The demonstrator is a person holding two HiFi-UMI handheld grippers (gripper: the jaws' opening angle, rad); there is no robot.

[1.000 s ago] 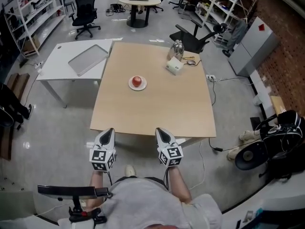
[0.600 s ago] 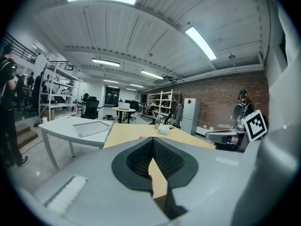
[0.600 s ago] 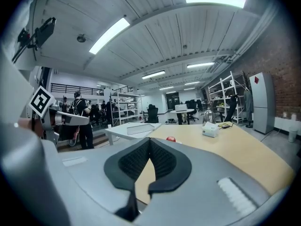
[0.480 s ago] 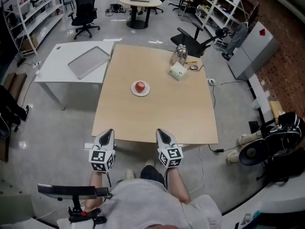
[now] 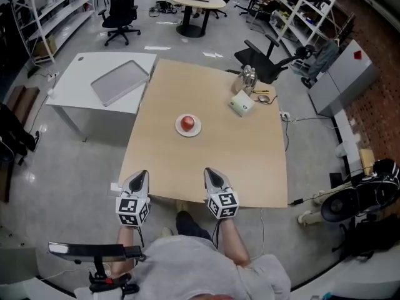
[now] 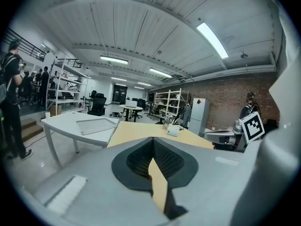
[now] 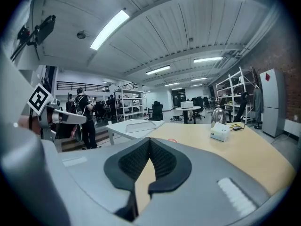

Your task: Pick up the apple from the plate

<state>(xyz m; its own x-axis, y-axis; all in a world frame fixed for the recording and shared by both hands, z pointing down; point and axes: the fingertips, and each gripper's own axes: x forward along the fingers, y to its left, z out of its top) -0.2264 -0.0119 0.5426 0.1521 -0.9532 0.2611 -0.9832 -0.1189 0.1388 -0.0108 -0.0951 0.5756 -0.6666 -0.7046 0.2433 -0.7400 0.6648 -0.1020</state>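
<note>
Pale wood makes up the big tabletop (image 5: 212, 161) that fills the middle of the head view. At its left edge stands a smaller white table (image 5: 69, 99), with a shallow grey tray (image 5: 120, 81) lying on top. Both grippers hang at the near edge of the tabletop, well apart from everything on it. The left gripper (image 5: 141, 174) has its jaws brought together at the tips with nothing between them. The right gripper (image 5: 211, 172) is likewise closed and empty, pointing across the wood. Toward the far right corner sits a small white box (image 5: 242, 103), with a glass vessel (image 5: 249, 77) just behind it. Near the centre of the tabletop lies a white plate (image 5: 196, 130), and the red apple (image 5: 187, 123) rests on it, untouched.
</note>
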